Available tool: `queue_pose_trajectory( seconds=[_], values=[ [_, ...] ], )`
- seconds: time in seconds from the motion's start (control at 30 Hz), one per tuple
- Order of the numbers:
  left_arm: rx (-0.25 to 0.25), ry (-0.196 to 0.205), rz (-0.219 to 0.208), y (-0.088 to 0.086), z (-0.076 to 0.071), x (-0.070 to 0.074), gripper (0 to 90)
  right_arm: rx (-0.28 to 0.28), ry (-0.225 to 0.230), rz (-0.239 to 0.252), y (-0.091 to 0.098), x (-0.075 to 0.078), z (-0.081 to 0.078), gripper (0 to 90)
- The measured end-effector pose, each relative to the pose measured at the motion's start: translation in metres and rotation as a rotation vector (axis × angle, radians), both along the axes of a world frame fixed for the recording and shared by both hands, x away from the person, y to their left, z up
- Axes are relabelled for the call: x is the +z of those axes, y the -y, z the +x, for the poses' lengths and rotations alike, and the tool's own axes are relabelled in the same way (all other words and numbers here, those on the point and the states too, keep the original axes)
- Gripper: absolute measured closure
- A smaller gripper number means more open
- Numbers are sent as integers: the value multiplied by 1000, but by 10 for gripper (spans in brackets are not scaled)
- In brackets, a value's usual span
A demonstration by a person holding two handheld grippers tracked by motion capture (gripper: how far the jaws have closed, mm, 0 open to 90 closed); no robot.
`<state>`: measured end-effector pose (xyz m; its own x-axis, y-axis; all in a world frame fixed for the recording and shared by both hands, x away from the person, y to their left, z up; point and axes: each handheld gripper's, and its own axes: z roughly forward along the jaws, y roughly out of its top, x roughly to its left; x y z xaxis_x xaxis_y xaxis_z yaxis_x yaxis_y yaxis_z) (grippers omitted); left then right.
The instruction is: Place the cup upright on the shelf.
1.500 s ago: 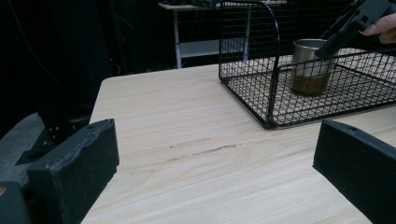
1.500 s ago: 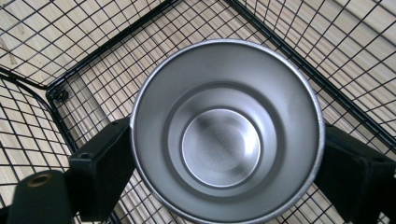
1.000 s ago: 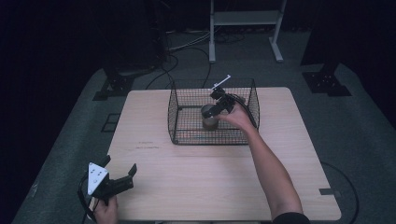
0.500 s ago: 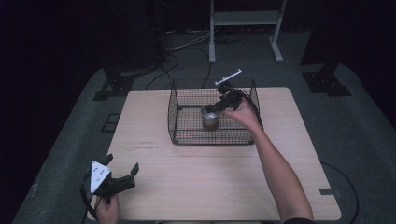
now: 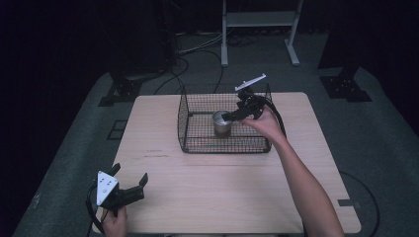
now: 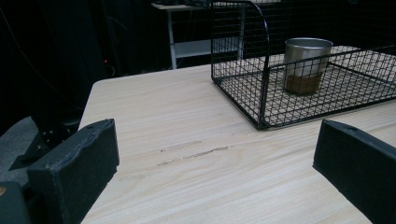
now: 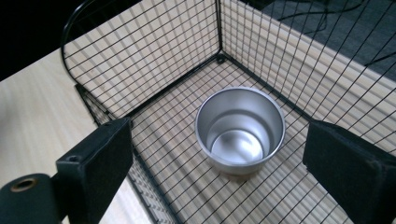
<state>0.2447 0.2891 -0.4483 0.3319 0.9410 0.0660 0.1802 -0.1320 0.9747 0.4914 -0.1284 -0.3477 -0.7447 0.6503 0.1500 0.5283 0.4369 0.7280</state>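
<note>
The steel cup stands upright and empty on the mesh floor of the black wire basket, near the basket's middle; the basket sits on the far half of the wooden bench. The right gripper hangs just above the cup's right rim, tilted down toward it. Its fingers stand apart on either side of the cup, clear of the wall, and have just been closing slightly with nothing clamped between them.

The step in hand appears to be the release and withdrawal from the cup. To do it well, keep the fingers spread until both are above the rim, lift straight up, and avoid brushing the rim or the basket's far and right wire walls, since a light cup tips easily.

The left gripper rests at the near left corner of the bench, fingers apart and empty, well apart from the basket.
</note>
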Motion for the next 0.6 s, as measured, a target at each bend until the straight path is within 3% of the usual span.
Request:
queue_pose_trajectory(
  seconds=[0.4,0.6],
  values=[
    [3,3,-2,-2,-1,0,0,24,25,-5,23,-1,-28,81],
    [0,1,5,1,0,0,0,33,32,19,36,1,-43,81]
  ],
)
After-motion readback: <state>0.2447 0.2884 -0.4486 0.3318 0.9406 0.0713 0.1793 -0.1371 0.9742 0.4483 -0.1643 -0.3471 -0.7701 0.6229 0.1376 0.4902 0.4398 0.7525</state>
